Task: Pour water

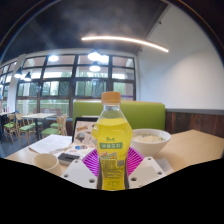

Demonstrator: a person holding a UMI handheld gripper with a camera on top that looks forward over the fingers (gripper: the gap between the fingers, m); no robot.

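Yellow drink bottle (112, 140) upright, clamped between tool (112, 163) pads; white bowl (151, 141) just right on worktop (195, 150), open room beyond

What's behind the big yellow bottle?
Behind the clear plastic bottle of yellow drink with an orange cap, held between the gripper fingers, sits a white round bowl on the pale table. The bottle hides part of the bowl's rim and the table directly behind.

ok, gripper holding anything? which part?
Yes: the gripper is shut on the bottle, clamped at its lower body, just below the label.
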